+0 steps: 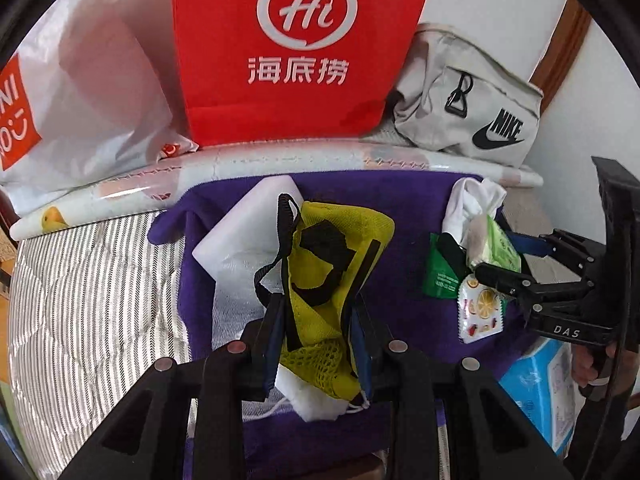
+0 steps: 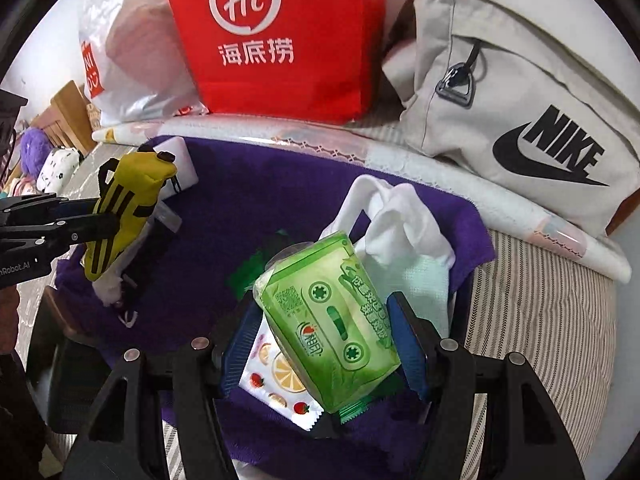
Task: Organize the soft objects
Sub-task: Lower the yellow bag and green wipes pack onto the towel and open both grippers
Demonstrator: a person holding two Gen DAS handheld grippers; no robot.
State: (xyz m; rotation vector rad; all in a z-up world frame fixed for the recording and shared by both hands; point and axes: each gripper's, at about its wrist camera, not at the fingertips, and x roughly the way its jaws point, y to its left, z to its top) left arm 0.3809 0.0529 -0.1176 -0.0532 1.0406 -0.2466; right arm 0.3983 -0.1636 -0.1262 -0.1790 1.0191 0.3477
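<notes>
My left gripper (image 1: pixel 318 312) is shut on a yellow mesh pouch with black straps (image 1: pixel 332 256), held above a purple cloth (image 1: pixel 404 280); the pouch also shows in the right wrist view (image 2: pixel 124 208). My right gripper (image 2: pixel 324 328) is shut on a green tissue pack (image 2: pixel 328 312), over the same purple cloth (image 2: pixel 248 208). The right gripper shows in the left wrist view (image 1: pixel 480 252) with the pack (image 1: pixel 498 248). A white cloth (image 2: pixel 396 220) lies just beyond the pack. A fruit-print sachet (image 2: pixel 276 380) lies under it. A white pack (image 1: pixel 236 232) lies behind the pouch.
A red "Hi" bag (image 1: pixel 300 52), a white plastic bag (image 1: pixel 88 92) and a beige Nike bag (image 2: pixel 520 120) stand at the back. Striped bedding (image 1: pixel 92 300) lies around the cloth. A green wrapper (image 1: pixel 440 272) and a blue-white pack (image 1: pixel 536 384) lie to the right.
</notes>
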